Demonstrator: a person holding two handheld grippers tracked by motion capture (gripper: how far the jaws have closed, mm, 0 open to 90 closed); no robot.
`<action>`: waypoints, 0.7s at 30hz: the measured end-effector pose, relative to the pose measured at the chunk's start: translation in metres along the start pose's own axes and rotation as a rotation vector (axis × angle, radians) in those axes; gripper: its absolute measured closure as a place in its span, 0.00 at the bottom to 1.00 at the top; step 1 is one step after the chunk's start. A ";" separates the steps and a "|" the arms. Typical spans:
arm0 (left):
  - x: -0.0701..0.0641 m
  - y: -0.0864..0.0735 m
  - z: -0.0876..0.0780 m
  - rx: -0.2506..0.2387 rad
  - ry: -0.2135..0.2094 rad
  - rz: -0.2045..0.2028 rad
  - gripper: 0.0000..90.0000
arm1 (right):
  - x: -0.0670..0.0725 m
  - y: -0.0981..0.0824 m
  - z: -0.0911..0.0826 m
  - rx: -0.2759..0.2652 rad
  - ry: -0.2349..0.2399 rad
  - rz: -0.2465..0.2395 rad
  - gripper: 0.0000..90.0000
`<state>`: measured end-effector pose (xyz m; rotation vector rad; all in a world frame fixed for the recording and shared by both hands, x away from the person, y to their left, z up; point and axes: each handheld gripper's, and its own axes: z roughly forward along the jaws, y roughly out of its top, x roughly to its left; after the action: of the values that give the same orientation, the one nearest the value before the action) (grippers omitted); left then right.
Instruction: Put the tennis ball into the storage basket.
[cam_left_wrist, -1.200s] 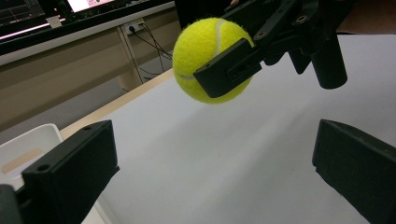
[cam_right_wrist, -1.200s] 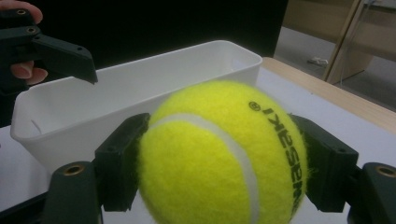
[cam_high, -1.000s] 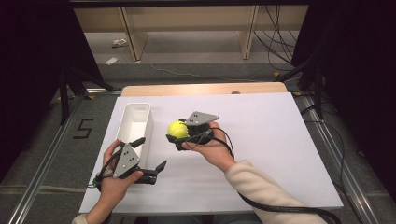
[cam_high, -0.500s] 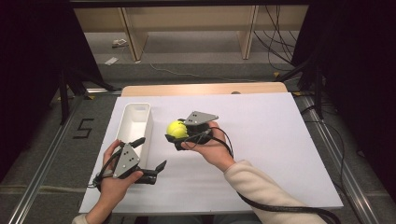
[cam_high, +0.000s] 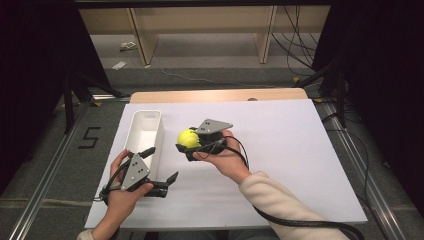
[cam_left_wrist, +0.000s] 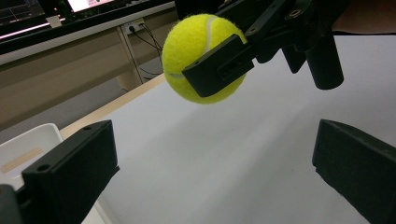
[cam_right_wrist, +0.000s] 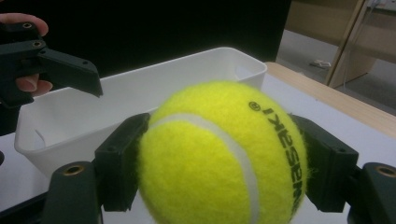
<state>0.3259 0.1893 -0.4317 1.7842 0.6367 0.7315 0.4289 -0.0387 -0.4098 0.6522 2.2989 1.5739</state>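
A yellow tennis ball hangs just above the white table top, clamped between the jaws of my right gripper. In the right gripper view the ball sits squeezed between both black fingers. The left gripper view shows the ball raised off the sheet with a shadow under it. My left gripper is open near the table's front left, its jaws wide apart with nothing between them. A white rectangular bin lies left of the ball, between the two grippers.
The bin looks empty inside. A wooden table edge runs along the back. Shelving legs and cables stand on the floor beyond it. A black cable trails from the right gripper past the sleeve.
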 end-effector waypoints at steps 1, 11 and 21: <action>0.000 0.000 0.000 0.001 0.001 0.000 0.00 | 0.000 0.000 0.001 -0.001 -0.001 0.001 0.30; -0.001 0.001 -0.001 0.001 0.001 0.002 0.00 | 0.000 0.000 0.000 0.001 -0.006 0.015 0.30; -0.001 0.001 -0.001 0.002 0.000 0.002 0.00 | 0.000 0.002 -0.001 -0.004 -0.007 0.011 0.30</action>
<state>0.3249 0.1891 -0.4310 1.7870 0.6361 0.7329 0.4294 -0.0389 -0.4076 0.6696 2.2906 1.5779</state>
